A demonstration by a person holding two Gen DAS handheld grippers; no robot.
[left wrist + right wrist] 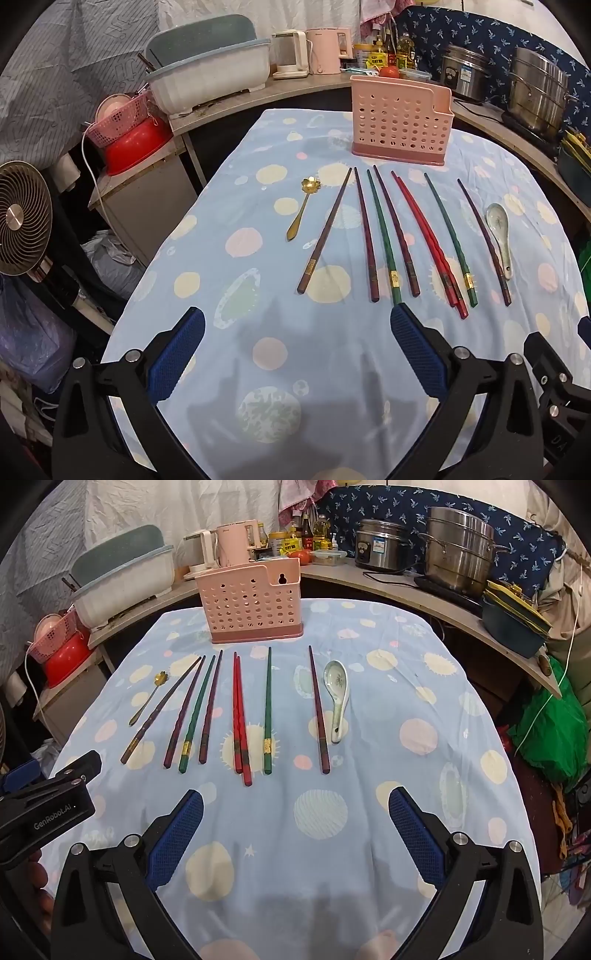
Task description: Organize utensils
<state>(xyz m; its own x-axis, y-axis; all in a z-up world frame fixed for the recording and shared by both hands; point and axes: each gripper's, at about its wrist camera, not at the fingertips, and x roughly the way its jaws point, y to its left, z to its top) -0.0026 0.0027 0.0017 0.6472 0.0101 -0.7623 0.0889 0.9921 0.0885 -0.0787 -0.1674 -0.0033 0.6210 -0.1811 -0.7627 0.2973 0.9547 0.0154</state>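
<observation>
Both grippers hang over the near end of the table, jaws spread wide and holding nothing: the left gripper (297, 354) in its own view, the right gripper (295, 830) in its own. The left one's black body also shows at the left edge of the right wrist view.

On the blue spotted cloth (369, 849) the utensils lie in a row, pointing away toward the pink holder (255, 605), which stands upright at the far end. From left to right: a gold spoon (147, 698); a brown chopstick (162, 709); 2 dark purple chopsticks with a green chopstick (195, 716) between them; 2 red chopsticks (239, 720) touching along their length; another green chopstick (268, 712) apart from them; 1 more dark chopstick (318, 709); and a white ceramic spoon (337, 698) just beside it, bowl up.

Behind the table a curved counter (443, 602) bears steel pots (458, 550) and a kettle (236, 542)
</observation>
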